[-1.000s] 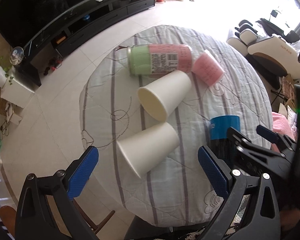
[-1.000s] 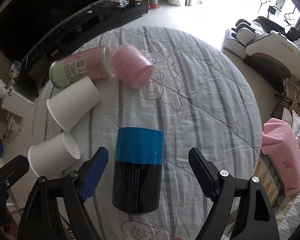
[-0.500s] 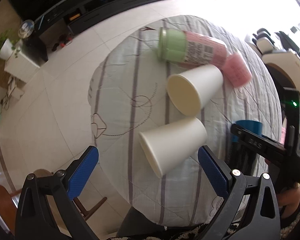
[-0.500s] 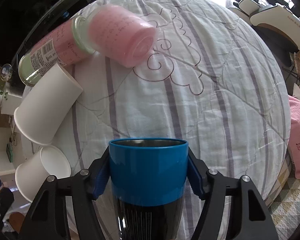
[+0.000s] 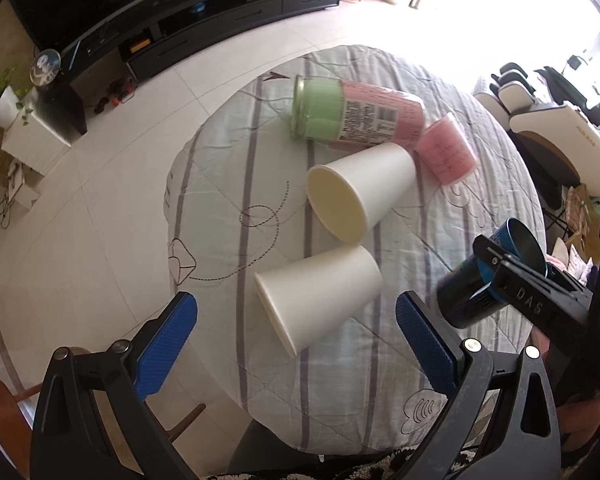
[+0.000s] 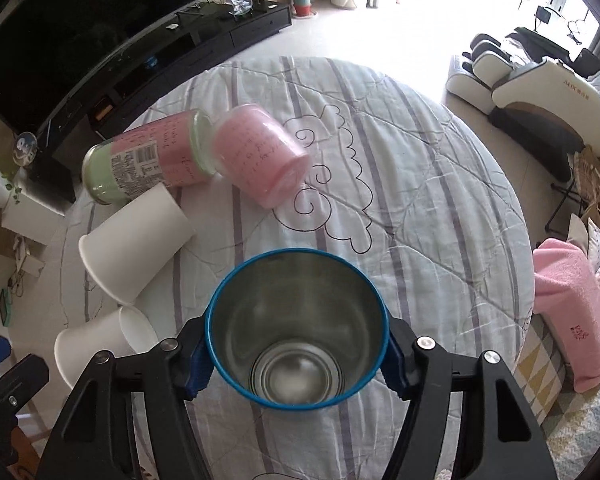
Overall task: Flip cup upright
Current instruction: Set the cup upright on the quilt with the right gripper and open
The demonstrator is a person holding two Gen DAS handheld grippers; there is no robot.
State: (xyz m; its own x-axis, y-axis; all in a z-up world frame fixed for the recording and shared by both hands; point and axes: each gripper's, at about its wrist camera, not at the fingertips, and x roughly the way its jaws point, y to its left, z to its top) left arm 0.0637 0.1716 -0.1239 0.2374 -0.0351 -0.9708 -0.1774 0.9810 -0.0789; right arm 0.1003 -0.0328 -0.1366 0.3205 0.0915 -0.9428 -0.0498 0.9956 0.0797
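Observation:
My right gripper (image 6: 296, 354) is shut on a blue and black metal cup (image 6: 296, 328), with a blue pad on each side of its rim. The cup's open mouth faces the camera and I see its steel inside. In the left wrist view the cup (image 5: 480, 292) is tilted, mouth up and to the right, held above the table's right side by the right gripper (image 5: 512, 268). My left gripper (image 5: 296, 332) is open and empty, its blue pads on either side of the nearer white paper cup (image 5: 320, 296), which lies on its side.
The round table (image 6: 440, 200) has a striped grey cloth. A second white paper cup (image 5: 360, 196), a pink and green jar (image 5: 356, 114) and a pink cup (image 5: 446, 154) lie on their sides. A pink towel (image 6: 572, 312) lies at the right.
The right gripper has closed on the blue cup, lifted it off the table and tipped it so its mouth faces the camera. The left gripper stays open and has shifted slightly.

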